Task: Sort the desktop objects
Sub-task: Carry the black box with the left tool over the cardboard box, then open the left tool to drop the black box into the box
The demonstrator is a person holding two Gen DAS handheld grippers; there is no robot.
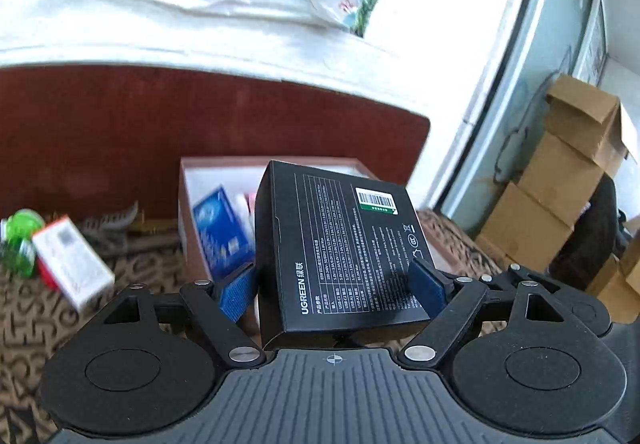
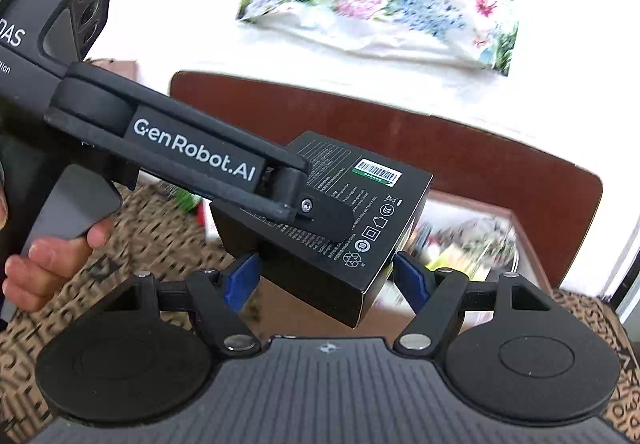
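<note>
My left tool (image 1: 334,286) clamps the black box (image 1: 340,244); right tool (image 2: 326,278) wide. I'd lower it level into the storage box (image 1: 192,180) just ahead.

Charger box (image 1: 340,248) above open storage box (image 1: 188,212), small carton (image 1: 74,264) leftward.

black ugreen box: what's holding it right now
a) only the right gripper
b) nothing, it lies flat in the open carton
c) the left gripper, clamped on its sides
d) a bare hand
c: in the left wrist view the left gripper has its blue pads pressed on both sides of the black UGREEN box, lifted in front of the open carton.
</note>
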